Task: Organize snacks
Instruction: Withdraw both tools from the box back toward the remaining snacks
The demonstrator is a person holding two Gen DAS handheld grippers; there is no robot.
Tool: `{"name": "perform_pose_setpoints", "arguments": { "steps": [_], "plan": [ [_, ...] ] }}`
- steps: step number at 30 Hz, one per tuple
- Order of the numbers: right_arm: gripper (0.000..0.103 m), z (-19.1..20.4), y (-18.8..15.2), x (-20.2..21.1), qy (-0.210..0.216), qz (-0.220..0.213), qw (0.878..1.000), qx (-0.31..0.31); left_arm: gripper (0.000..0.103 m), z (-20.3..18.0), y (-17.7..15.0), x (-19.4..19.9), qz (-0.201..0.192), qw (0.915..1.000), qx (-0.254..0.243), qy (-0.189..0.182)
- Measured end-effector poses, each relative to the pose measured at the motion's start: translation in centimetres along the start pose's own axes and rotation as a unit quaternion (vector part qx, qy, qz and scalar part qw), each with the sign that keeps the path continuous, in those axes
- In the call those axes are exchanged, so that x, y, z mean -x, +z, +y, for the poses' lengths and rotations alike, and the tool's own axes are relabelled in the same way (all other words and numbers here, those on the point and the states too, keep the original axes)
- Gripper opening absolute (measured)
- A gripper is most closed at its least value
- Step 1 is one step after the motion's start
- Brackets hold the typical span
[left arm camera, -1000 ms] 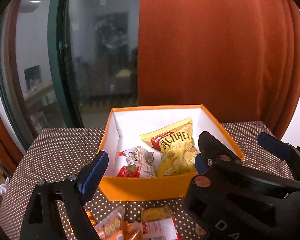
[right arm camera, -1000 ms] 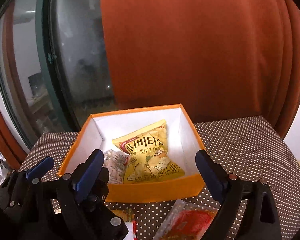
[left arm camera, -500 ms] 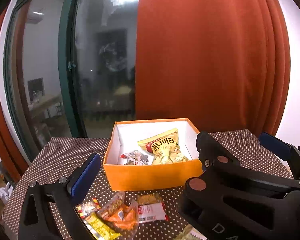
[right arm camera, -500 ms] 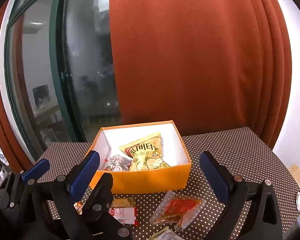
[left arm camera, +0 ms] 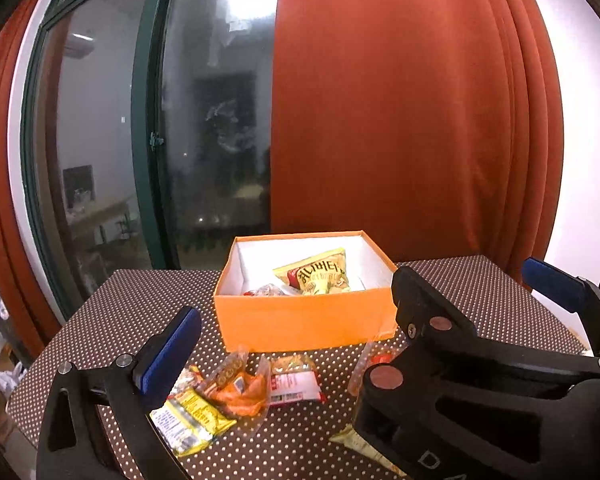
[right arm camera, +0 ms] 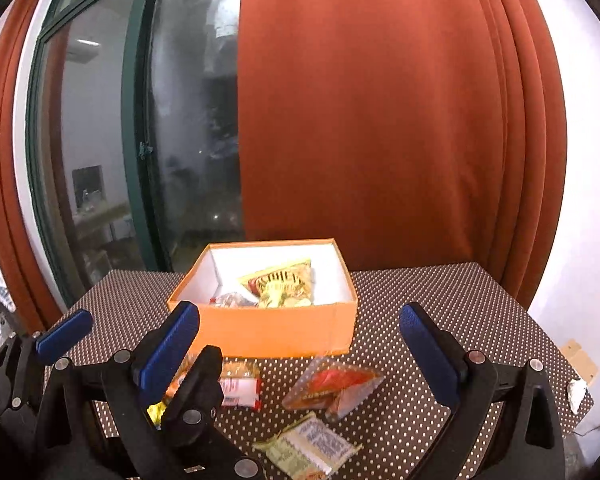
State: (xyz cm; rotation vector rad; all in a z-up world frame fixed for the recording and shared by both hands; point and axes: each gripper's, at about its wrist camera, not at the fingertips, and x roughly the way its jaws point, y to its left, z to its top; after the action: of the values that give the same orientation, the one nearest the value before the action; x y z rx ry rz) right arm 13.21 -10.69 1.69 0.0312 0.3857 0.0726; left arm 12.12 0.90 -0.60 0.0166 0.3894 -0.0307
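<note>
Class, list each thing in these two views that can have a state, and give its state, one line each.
orange box: lidless, holds snacks
yellow chip bag: sealed, inside the box
red clear packet: loose on the table
left gripper: open, holding nothing
right gripper: open, holding nothing
curtain: partly drawn across the window

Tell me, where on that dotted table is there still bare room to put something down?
Bare cloth lies left of the orange box, toward the window, and right of it toward the wall. It is crowded in front of the box: the yellow packet, orange packet, white-labelled packet, clear red packet and pale green packet lie there, between both open grippers.
</note>
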Motion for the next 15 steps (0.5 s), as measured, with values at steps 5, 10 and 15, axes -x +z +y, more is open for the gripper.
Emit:
{"name": "perform_pose_setpoints", "arguments": {
  "steps": [5, 10, 15],
  "plan": [
    [0.101, -0.2, -1.9, 0.3, 0.006, 0.006, 1.000, 0.005, 0.103, -0.2, -2.0, -0.4, 0.005, 1.0000, 0.004, 0.004],
    [0.101, -0.5, -4.3, -0.8, 0.019, 0.013, 1.000, -0.001, 0.103, -0.3, -4.5, -1.7, 0.011, 0.9999, 0.007, 0.006],
    [0.101, -0.7, -6.8, -2.8, 0.031, 0.032, 0.999, -0.006, 0.103, -0.4, -7.4, -3.6, 0.030, 0.9994, 0.009, 0.012]
  ]
}}
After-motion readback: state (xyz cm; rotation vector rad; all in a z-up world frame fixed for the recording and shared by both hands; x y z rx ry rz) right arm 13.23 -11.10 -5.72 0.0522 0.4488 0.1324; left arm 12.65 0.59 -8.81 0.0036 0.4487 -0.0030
